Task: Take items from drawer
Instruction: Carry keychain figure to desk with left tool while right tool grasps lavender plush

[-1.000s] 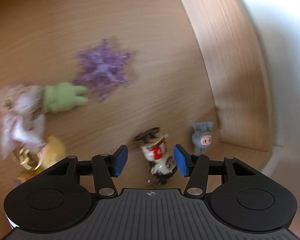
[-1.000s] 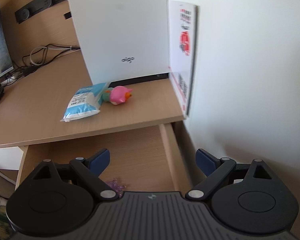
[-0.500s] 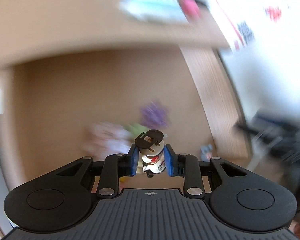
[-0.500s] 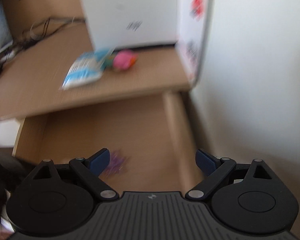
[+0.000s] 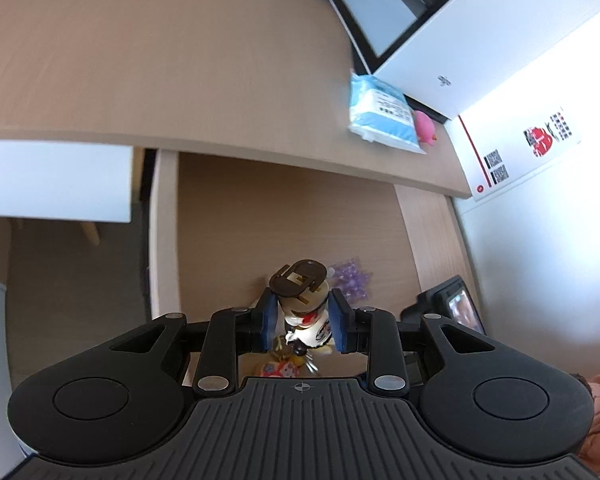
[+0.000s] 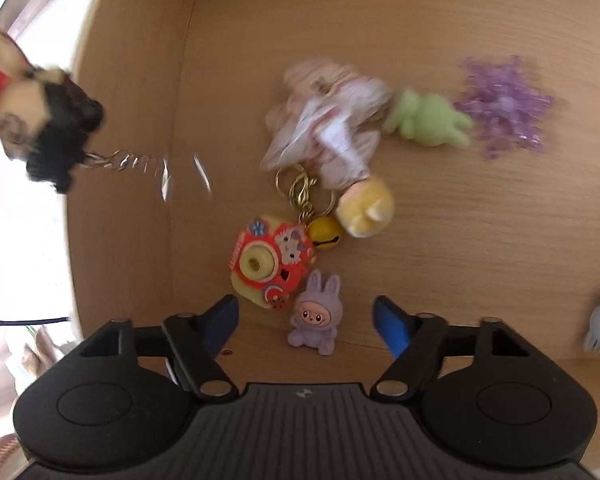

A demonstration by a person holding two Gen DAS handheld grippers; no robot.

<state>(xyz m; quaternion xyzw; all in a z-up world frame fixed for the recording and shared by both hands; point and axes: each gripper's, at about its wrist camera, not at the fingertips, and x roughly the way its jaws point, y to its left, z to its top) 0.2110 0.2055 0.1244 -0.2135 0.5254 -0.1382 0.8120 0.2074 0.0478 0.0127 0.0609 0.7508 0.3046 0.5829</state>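
My left gripper (image 5: 303, 322) clamps a white-and-red figurine keychain with a brown cap (image 5: 305, 312) above the open wooden drawer (image 5: 284, 216). My right gripper's (image 6: 305, 320) jaws, just narrowing, stand apart around a lilac bunny figure (image 6: 316, 318) near the drawer's front. No writing is legible.

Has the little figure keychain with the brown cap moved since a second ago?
Yes. The figure keychain, then lying on the drawer floor, now hangs clamped in the left gripper, lifted above it.

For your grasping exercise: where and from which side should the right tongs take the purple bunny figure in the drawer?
Grip the purple bunny figure across its round head, from above. It sits between the open right tongs, its ears near the toy camera, so keep low on the head.
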